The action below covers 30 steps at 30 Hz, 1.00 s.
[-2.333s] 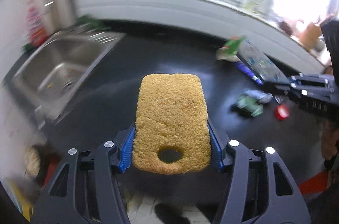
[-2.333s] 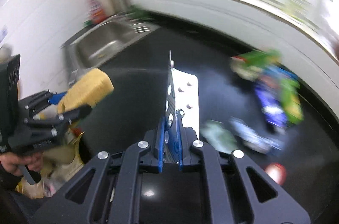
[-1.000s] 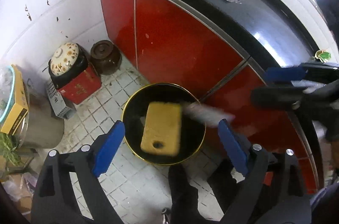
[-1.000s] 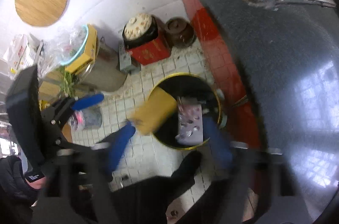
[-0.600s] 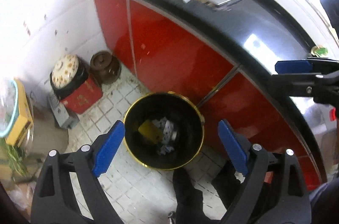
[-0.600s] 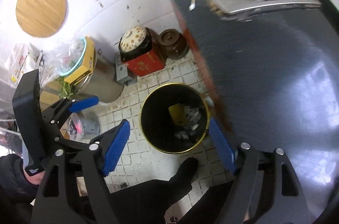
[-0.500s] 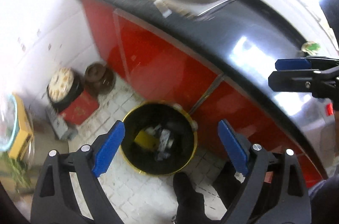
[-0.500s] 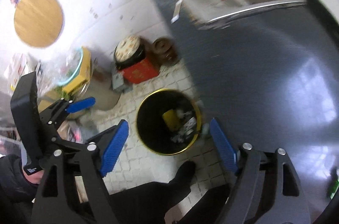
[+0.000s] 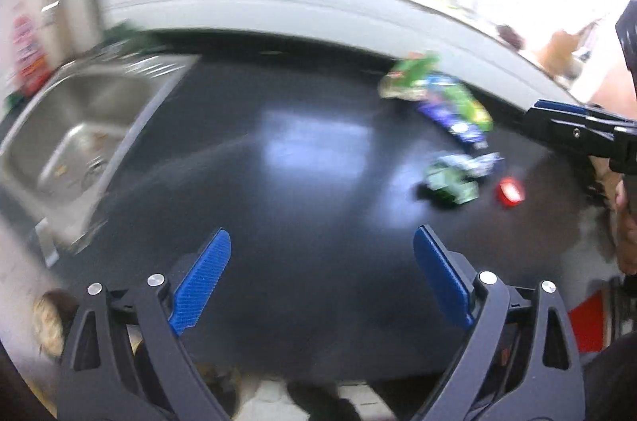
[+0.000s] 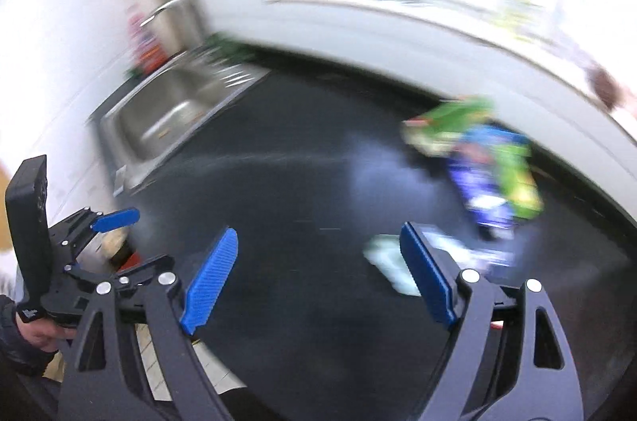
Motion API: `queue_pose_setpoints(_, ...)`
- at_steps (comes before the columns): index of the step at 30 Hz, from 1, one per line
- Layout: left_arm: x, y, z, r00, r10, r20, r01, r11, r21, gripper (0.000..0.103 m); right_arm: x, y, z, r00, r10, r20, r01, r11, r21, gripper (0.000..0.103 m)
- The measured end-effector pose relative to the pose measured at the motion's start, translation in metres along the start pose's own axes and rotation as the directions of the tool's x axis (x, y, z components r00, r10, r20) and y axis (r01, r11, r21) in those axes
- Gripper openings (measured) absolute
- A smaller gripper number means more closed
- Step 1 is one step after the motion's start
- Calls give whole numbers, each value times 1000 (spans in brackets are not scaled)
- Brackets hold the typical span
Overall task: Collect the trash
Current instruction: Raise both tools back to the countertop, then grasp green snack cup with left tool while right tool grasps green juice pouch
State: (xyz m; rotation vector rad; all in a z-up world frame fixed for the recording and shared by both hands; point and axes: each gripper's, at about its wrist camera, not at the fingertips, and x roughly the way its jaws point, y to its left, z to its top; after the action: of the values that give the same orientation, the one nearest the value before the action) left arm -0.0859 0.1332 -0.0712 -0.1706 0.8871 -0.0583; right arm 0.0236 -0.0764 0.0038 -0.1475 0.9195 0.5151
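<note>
the black table (image 9: 318, 158) fills both views, and trash still lies on its far right part, so the collecting looks only partly done. what is left, as far as the blurred frames show: a green snack bag (image 9: 410, 78) at the far edge by the wall, a blue and green wrapper (image 9: 458, 110) just right of it and running nearer, a crumpled pale green wrapper (image 9: 450, 182) nearer still, and a small red cap (image 9: 510, 193) just right of that. i count at least four pieces to fetch; the bin is in neither view.

both tools come to the table empty. the left hand-held gripper (image 9: 320, 277) has its blue pads spread wide with only bare table between them. the right hand-held gripper (image 10: 318, 277) also stands wide apart and holds nothing; the pale wrapper (image 10: 390, 266) shows just behind its right pad, not between the two. the next grasp should probably go to the nearer pieces, the crumpled wrapper and the cap.

the left wrist view shows the red cap, which the right wrist view does not, and catches the right tool's blue-tipped finger at the right edge. the right wrist view shows the whole left tool at its near left with a hand (image 10: 36, 329) around its handle. the steel sink (image 9: 75, 138) sits at the far left in both.
</note>
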Motion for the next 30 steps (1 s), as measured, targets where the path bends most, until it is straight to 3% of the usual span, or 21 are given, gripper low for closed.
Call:
queue_pose_setpoints(6,40,-81,41,994,-110,-29,113,987,113,92,-24,-85,-18,995,-95,28,91,986,138,81)
queue_pose_setpoints(15,78,-119,67,993,-100,-67,112,966,233,93,-15,-129,-22,994,-106,11,102,975,197,81)
queue_pose_setpoints(23,153,-123,110,995,-48,-82,70,953,294,93,45,-168,-3,996,-73,-56,82,979,184,81)
queue_pose_setpoints(30,236,-124,145,992,3,-123,42,932,359,93,140,-213,19,985,-43,-169,74,981,178,76)
